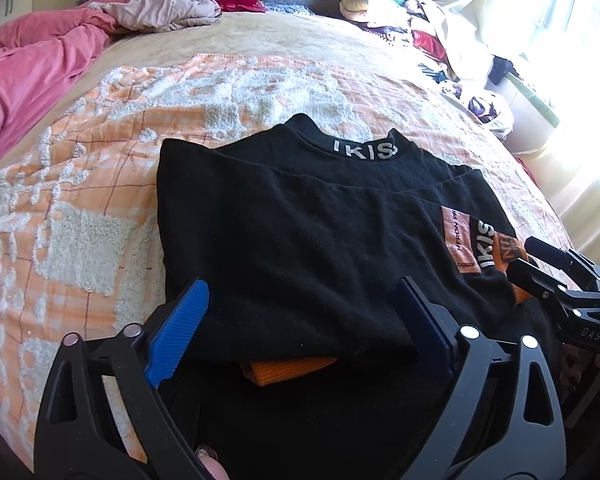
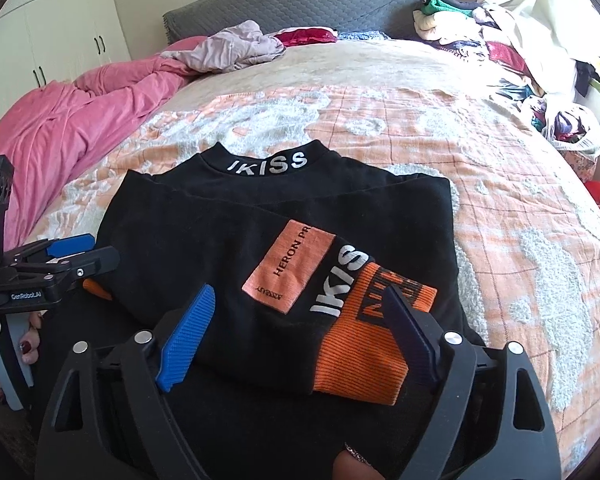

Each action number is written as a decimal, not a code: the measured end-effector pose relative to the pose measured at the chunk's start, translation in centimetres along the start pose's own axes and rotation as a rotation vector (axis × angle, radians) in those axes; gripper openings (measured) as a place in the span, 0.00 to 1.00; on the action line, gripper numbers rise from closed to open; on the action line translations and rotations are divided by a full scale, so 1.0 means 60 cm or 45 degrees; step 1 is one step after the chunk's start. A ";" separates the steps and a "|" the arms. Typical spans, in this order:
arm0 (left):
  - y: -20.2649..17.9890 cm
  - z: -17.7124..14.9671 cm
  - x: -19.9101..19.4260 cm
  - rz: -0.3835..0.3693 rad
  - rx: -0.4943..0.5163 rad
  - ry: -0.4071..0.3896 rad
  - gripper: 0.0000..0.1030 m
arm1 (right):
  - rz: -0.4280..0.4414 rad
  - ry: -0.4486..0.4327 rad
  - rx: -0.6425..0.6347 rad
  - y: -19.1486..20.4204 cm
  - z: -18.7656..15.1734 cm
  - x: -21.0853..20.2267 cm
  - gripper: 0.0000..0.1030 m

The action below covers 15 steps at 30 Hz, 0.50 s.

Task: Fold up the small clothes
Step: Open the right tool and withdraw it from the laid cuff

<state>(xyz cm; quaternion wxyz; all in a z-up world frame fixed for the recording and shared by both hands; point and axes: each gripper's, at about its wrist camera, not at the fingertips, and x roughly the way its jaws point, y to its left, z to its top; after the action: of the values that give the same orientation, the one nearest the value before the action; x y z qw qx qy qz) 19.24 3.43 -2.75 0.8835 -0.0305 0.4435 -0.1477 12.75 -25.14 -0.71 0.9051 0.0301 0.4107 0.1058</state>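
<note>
sweater (image 2: pixel 276 232) on blanket (image 2: pixel 500 208) (mid-bed) | quilt (image 2: pixel 60 128) left | clothes pile (image 2: pixel 480 28) behind right

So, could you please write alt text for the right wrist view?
A folded black fabric top with orange patches lies on an orange-and-white tufted bedspread. The open right hand-held gripper hangs over its near edge; the left hand-held gripper is beside it.

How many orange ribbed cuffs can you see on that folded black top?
2. One orange ribbed cuff lies on the folded black top near its right front corner; the other orange ribbed cuff pokes out under the front edge. More could be hidden inside.
</note>
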 end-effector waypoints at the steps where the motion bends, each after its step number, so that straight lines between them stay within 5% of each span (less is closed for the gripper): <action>1: -0.001 0.001 -0.003 0.002 0.001 -0.006 0.87 | -0.003 -0.009 0.008 -0.002 0.001 -0.003 0.90; 15: -0.016 0.006 -0.033 0.008 0.031 -0.048 0.91 | -0.017 -0.090 0.038 -0.013 0.008 -0.033 0.94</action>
<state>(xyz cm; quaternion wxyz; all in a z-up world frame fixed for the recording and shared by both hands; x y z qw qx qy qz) 18.20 3.08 -0.83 0.8925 -0.0211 0.4250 -0.1498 11.99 -26.30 0.96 0.9192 0.0446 0.3801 0.0927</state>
